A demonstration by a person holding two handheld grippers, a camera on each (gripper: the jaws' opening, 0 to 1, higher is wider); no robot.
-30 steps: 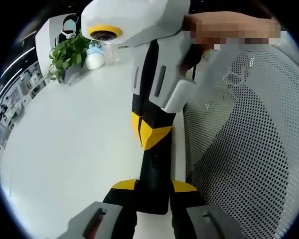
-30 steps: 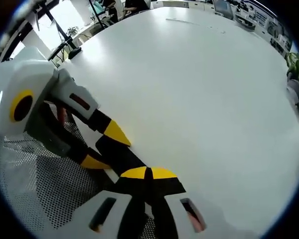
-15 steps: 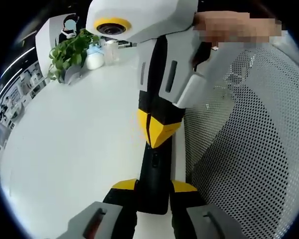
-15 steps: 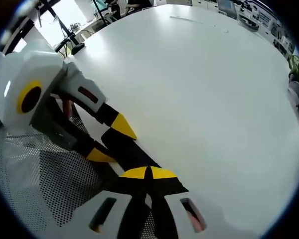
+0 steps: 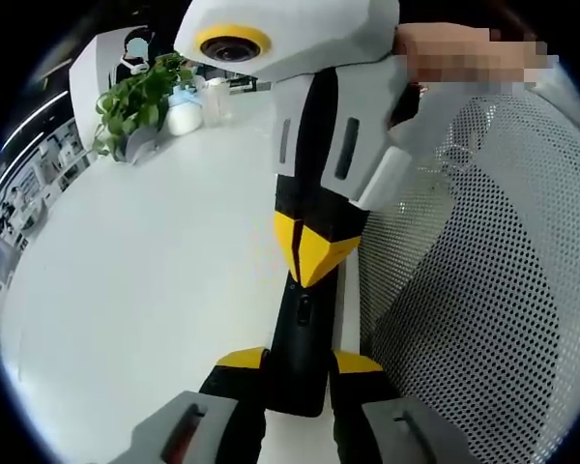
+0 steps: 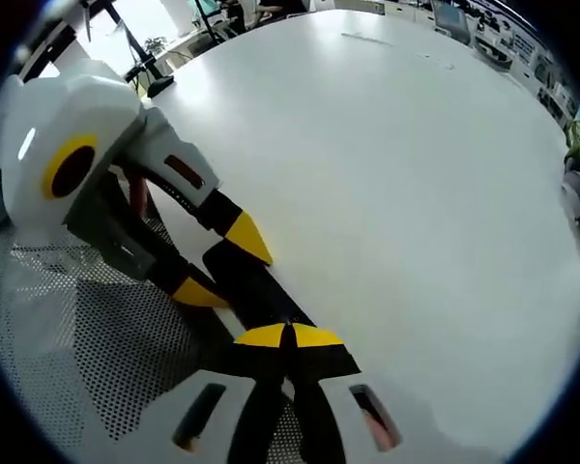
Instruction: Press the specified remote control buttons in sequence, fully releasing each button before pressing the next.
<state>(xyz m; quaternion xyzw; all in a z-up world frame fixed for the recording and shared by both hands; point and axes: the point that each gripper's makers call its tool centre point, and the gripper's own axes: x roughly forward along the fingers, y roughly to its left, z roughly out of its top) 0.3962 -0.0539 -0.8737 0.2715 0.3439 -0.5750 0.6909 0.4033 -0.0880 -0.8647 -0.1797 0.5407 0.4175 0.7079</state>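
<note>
My left claw (image 5: 298,360) pinches the near end of a long, slim black remote control (image 5: 300,358), its two yellow-tipped jaws closed on the remote's narrow sides. The remote lies along the edge of a wide, plain white table (image 5: 145,280), pointing away from me in the left gripper view, and just beside it on the right is a grey perforated mesh chair back (image 5: 483,290).

My right claw (image 6: 288,337) comes down over the remote from the far side. In the left gripper view its white body with black stripe narrows to a yellow point (image 5: 311,261) whose tip sits on, or just above, the upper face of the remote, close to a small dark button (image 5: 304,307); I cannot tell whether it actually touches. In the right gripper view its two yellow tips are pressed together with no gap between them, resting over the black remote (image 6: 256,290).

That same view shows my left claw (image 6: 217,266) from the side, its yellow tips on either side of the remote, with the mesh (image 6: 87,338) beneath its white body.

At the far end of the table stand a green leafy potted plant (image 5: 135,101) and a small white rounded bottle (image 5: 184,118) next to it.
</note>
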